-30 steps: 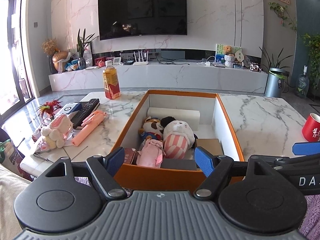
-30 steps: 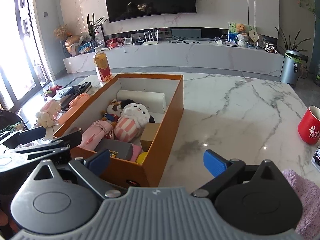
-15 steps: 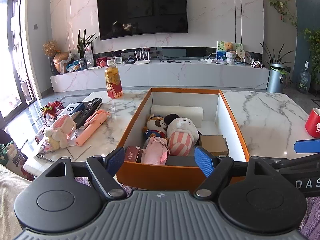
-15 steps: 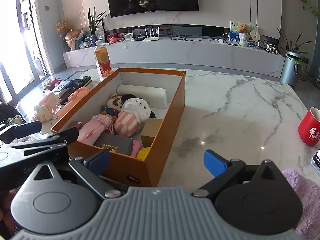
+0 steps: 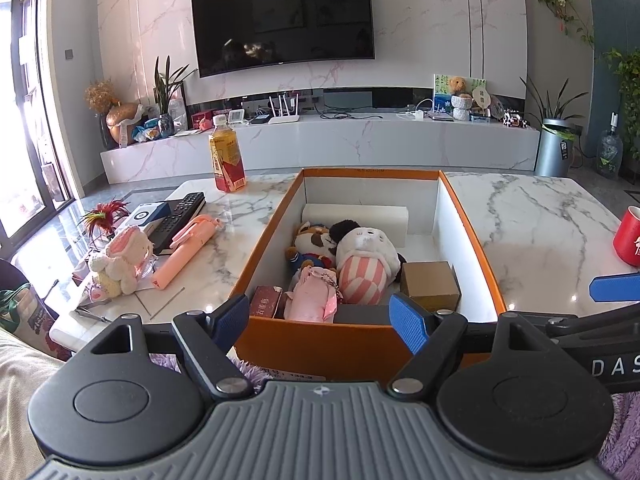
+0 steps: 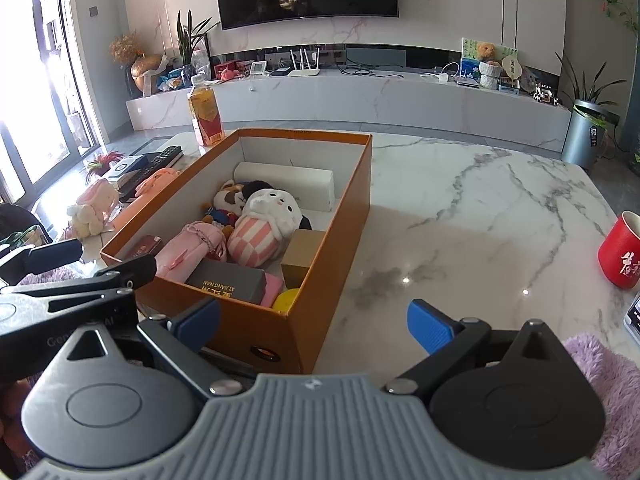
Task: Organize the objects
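The orange box [image 5: 360, 344], half filled with toys, sits on the marble worktop [image 5: 532, 232]. A pink plush [image 5: 120, 256] lies loose to its left and should be approached squarely. Left gripper [image 5: 320, 320] and right gripper [image 6: 316, 326] are both spread, empty.

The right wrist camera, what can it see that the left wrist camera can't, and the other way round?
Only the right wrist view shows the yellow round thing in the orange box's near corner and the gold lettering on the dark grey box. Only the left wrist view shows the thin metal tools lying at the table's near left edge. Both show the orange box, the striped plush, the juice bottle, the red mug, and open, empty fingers.
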`<state>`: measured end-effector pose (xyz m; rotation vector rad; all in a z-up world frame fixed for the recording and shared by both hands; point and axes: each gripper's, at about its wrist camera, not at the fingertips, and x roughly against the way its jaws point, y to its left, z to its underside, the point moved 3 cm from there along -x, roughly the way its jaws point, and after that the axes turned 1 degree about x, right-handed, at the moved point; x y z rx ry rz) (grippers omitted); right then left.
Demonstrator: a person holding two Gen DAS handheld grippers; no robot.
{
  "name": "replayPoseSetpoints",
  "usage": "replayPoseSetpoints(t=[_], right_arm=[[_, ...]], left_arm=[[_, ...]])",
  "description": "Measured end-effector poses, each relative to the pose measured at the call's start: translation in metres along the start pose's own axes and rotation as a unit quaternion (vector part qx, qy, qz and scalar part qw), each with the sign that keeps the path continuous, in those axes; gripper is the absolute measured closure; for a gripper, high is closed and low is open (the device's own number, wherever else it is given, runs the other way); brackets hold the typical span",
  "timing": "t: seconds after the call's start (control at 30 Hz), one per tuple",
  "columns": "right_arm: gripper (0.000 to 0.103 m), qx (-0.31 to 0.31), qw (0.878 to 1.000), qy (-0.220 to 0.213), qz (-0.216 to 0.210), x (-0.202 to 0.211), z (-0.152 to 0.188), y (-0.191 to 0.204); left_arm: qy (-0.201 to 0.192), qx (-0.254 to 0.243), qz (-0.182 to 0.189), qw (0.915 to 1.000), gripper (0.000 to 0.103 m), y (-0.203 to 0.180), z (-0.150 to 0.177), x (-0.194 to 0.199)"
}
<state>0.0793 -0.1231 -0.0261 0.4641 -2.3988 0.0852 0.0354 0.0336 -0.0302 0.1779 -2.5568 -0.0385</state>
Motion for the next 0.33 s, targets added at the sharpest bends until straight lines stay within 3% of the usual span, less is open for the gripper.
replayPoseSetpoints(t=[0.33], right_arm=[[0.003,-0.001,1.0,0.003,0.0,-0.0012,0.0018,0.0]], left_arm=[[0.001,0.0,-0.001,1.0,0.012,0.0007,0.0013,-0.0002]])
